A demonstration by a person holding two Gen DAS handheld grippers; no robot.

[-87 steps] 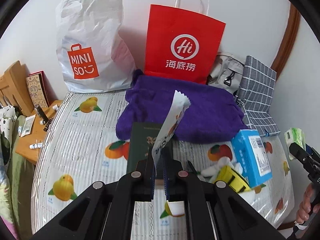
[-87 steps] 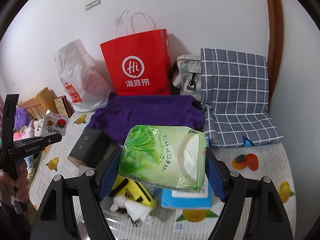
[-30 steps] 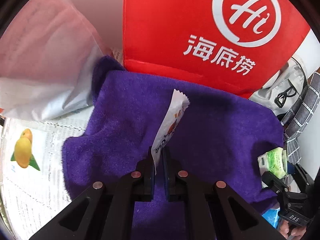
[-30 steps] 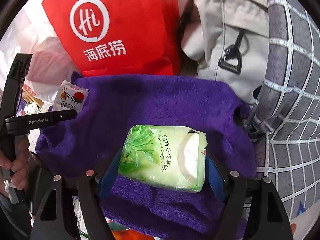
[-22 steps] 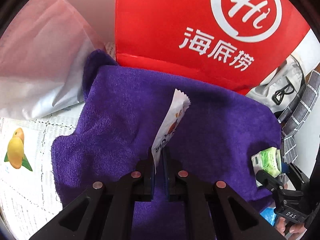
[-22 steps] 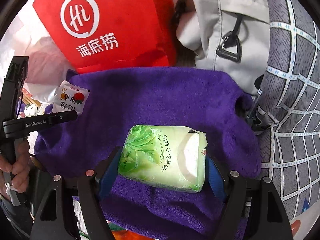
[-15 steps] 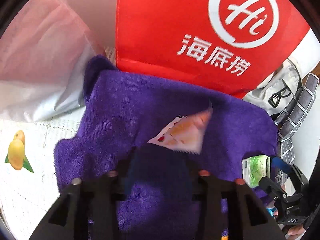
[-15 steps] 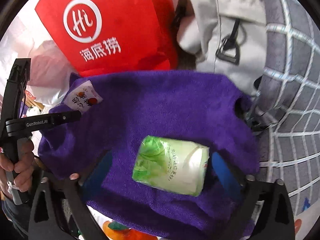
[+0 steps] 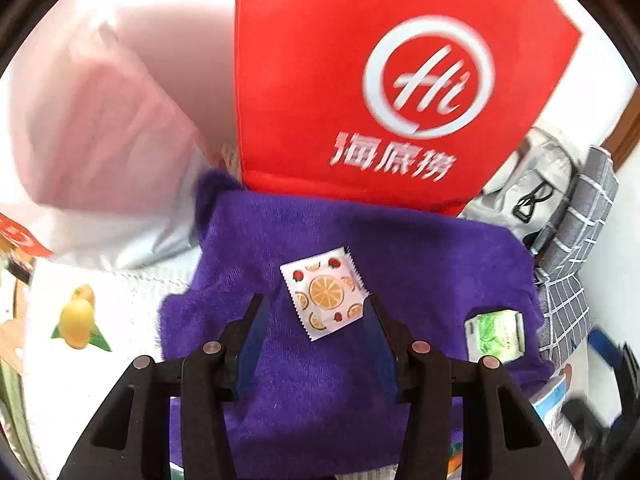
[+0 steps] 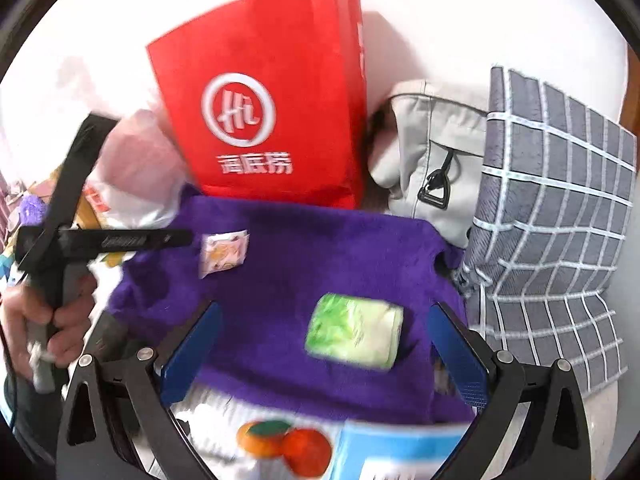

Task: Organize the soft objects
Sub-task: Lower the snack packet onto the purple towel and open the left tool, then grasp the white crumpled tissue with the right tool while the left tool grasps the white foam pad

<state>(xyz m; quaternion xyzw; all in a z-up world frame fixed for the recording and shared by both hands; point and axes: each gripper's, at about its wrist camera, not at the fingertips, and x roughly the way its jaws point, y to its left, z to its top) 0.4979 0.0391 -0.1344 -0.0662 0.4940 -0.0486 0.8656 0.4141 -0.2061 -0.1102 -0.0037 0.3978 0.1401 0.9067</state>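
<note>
On the purple towel (image 9: 320,400), at the back of the bed near the red bag (image 9: 360,80), lie a fruit-printed sachet (image 9: 325,293) and a green tissue pack (image 10: 355,330), apart. Left tongs (image 9: 316,344) have just been opening, sachet free between them. Right tongs (image 10: 320,356) stand wide apart above the pack, not touching.

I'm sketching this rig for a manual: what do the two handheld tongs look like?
Both tongs are black, angular frames with silver round bolts and flat blue pads on the inner faces. The left tongs and right tongs match in build. In the right view the left tool shows as a black crossed bar with small white lettering, too blurred to read, on a grey handle.
</note>
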